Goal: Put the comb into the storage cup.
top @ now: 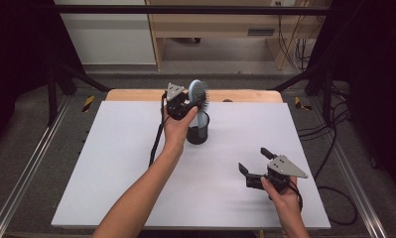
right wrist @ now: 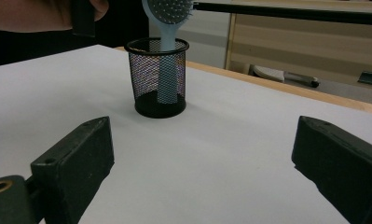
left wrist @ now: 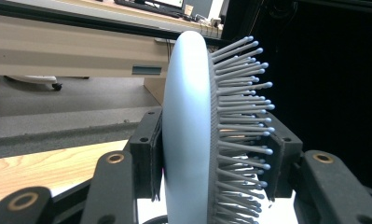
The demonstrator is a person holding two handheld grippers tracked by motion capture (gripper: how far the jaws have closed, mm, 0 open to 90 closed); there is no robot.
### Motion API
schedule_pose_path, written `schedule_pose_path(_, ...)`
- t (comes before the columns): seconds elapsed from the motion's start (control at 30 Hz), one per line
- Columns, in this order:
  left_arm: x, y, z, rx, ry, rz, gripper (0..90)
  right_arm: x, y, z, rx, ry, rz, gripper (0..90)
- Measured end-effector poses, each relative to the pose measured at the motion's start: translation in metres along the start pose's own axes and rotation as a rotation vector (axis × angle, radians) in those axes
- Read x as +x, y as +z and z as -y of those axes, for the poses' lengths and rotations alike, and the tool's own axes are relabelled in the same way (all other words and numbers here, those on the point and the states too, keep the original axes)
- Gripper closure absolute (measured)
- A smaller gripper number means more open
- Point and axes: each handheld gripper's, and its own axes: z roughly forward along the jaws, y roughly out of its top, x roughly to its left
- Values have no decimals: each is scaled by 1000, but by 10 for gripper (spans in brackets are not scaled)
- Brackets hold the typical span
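A light blue hairbrush (top: 197, 93) stands upright with its handle down inside a black mesh cup (top: 198, 132) at the far middle of the white table (top: 111, 163). My left gripper (top: 188, 105) is shut on the hairbrush head (left wrist: 188, 140): one jaw presses its smooth back and the other its bristles. In the right gripper view the mesh cup (right wrist: 159, 79) stands ahead with the hairbrush (right wrist: 167, 11) rising out of it. My right gripper (top: 254, 159) hovers open near the table's front right, nothing between its jaws (right wrist: 202, 154).
The table's wooden far edge (top: 245, 94) lies just behind the cup. Metal rails (top: 27, 163) run along both sides. Cables (top: 334, 148) trail on the floor at the right. A wooden desk (top: 220, 29) stands beyond the table.
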Motion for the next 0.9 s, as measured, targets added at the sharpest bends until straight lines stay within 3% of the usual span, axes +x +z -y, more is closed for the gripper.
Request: schedule_pose_path(0.9, 2, 1, 4, 6, -9, 3, 490, 1, 1, 0, 7, -1, -3, 57)
